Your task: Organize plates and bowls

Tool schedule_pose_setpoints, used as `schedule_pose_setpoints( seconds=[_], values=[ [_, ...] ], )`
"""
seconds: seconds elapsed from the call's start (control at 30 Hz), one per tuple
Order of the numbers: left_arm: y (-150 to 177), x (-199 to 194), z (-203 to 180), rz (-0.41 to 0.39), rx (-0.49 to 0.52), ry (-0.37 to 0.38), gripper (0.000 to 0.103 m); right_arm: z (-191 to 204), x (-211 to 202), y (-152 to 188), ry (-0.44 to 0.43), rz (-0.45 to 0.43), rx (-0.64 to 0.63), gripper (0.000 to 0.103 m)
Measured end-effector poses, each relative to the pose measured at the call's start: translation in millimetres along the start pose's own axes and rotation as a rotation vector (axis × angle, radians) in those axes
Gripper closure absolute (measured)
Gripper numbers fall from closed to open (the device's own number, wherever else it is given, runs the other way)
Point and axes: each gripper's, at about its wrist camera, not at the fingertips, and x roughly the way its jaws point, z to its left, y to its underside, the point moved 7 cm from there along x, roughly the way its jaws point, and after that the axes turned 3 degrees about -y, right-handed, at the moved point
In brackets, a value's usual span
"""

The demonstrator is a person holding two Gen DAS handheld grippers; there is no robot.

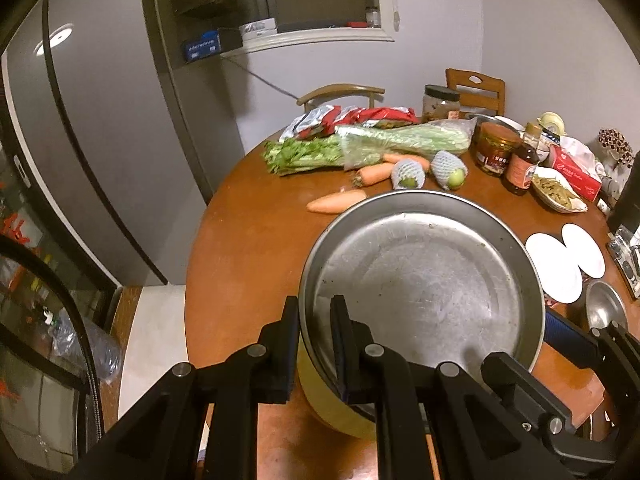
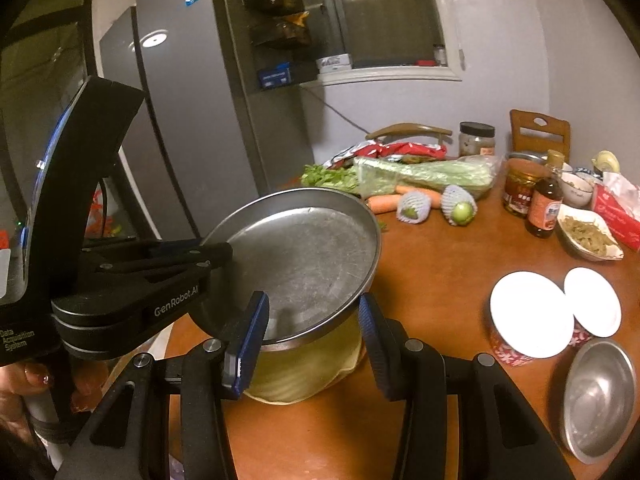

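Note:
A scratched steel plate (image 1: 420,280) lies tilted on top of a yellow bowl (image 2: 304,368). My left gripper (image 1: 316,312) is shut on the plate's near rim, one finger inside and one outside. In the right wrist view the left gripper (image 2: 218,252) clamps the plate's left edge. My right gripper (image 2: 312,320) is shut on the yellow bowl below the plate, its blue pads (image 2: 250,336) against the bowl's two sides. From the left wrist view, only one blue finger of the right gripper (image 1: 568,332) shows past the plate.
On the round brown table (image 2: 440,272) to the right are two white plates (image 2: 532,316), one on a red patterned bowl (image 2: 506,350), and a steel bowl (image 2: 600,396). Further back lie carrots (image 1: 336,202), celery (image 1: 400,140), netted fruit (image 2: 460,206), jars, a sauce bottle (image 2: 544,208) and a food dish (image 2: 588,236).

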Motion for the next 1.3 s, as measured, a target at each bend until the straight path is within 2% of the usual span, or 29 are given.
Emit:
schedule_pose_setpoints(
  seconds=[0.57, 1.3],
  values=[
    [28.4, 42.6, -0.4, 0.068, -0.020, 0.003, 0.088, -9.1, 32.2, 26.8, -0.026, 0.072, -0.022, 0.055],
    [53.4, 58.8, 4.8, 0.049, -0.118, -0.001, 0.088, -12.9, 66.1, 45.8, -0.008, 0.111, -0.135, 0.054]
  ],
)
